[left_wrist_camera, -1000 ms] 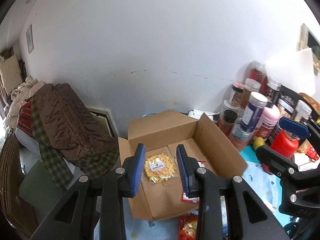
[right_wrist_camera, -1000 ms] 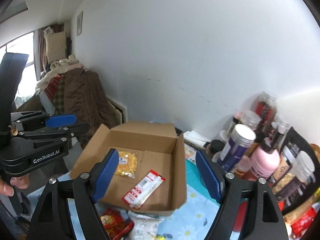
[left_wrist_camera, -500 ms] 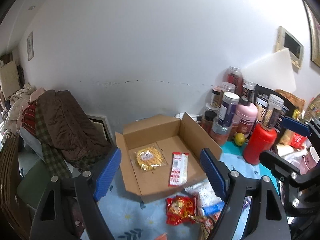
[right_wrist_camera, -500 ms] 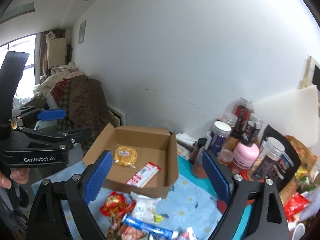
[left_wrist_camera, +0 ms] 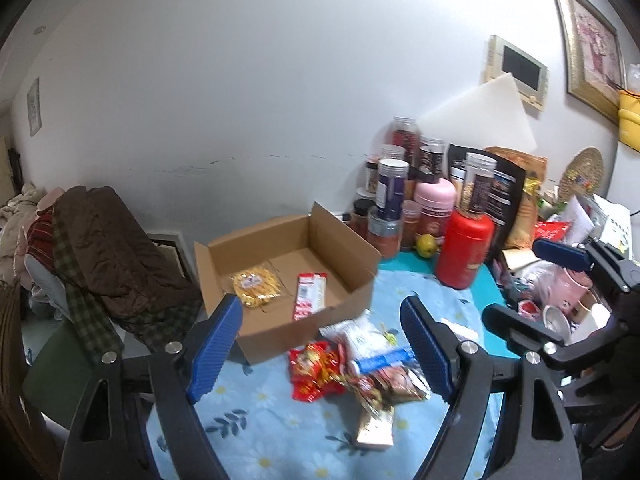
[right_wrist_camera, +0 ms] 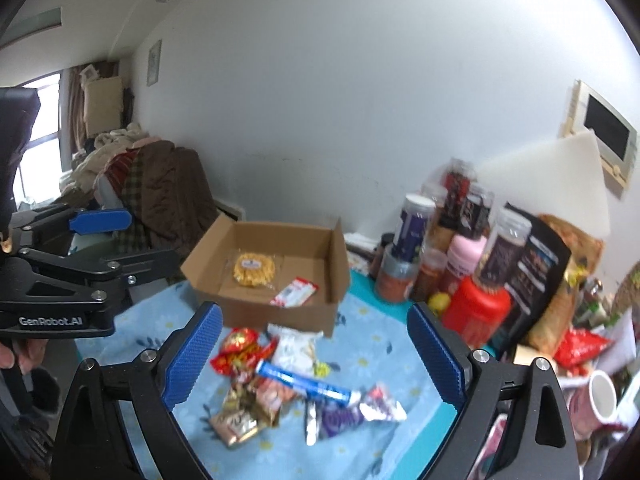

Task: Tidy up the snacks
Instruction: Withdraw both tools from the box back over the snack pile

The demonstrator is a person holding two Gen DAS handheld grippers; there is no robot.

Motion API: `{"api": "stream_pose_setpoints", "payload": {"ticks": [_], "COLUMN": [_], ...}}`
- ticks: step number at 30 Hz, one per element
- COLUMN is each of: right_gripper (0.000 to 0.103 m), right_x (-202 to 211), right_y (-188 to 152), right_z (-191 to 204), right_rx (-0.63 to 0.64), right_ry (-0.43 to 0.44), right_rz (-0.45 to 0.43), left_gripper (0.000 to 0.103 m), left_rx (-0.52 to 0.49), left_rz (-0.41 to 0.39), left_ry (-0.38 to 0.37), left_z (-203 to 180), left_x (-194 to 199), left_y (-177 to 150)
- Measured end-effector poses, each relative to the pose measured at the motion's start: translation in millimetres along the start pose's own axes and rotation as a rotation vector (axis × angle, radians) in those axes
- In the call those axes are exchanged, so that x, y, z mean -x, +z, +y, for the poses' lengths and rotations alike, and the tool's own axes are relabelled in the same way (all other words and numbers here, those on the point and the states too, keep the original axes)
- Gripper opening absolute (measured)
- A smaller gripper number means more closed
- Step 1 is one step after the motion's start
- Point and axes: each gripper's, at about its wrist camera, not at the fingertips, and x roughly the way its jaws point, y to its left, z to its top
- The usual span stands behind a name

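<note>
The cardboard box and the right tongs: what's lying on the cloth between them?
A loose pile of snack packets lies between the cardboard box and the open right tongs, clearest in the right wrist view.

The cardboard box (left_wrist_camera: 340,288) was plain brown, holding a yellow snack bag (left_wrist_camera: 256,283) and a red-and-white packet (left_wrist_camera: 309,295). The tablecloth (right_wrist_camera: 372,332) was pale blue with small white daisies (teal at its far edge). A red bottle (left_wrist_camera: 463,249) stood behind, beside a pink-lidded jar (left_wrist_camera: 434,197).

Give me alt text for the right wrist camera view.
An open brown cardboard box on a blue floral tablecloth holds two snack packets, with loose wrapped snacks heaped before it. The open right gripper frames them.
</note>
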Motion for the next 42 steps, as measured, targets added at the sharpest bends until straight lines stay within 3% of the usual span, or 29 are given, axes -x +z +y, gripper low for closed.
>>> {"api": "stream_pose_setpoints", "payload": {"ticks": [17,30,42], "right_gripper": [0.095,0.095,0.095], "right_x": [4,-30,-74], "right_y": [-68,-120,-139], "right_z": [-2,-16,-35], "right_rx": [-0.083,-0.157,-0.179], "right_ry": [0.007,0.047,0.020], "right_rz": [0.105,0.220,0.307], "left_gripper": [0.082,0.082,0.081], "left_rx": [-0.007,0.012,0.047], "left_rz": [0.055,0.167,0.290], "left_ry": [-0.079,-0.109,-0.103], "left_z": [-29,-40,-43], "left_x": [1,-44,-99], "left_y": [-61,-99,-130]}}
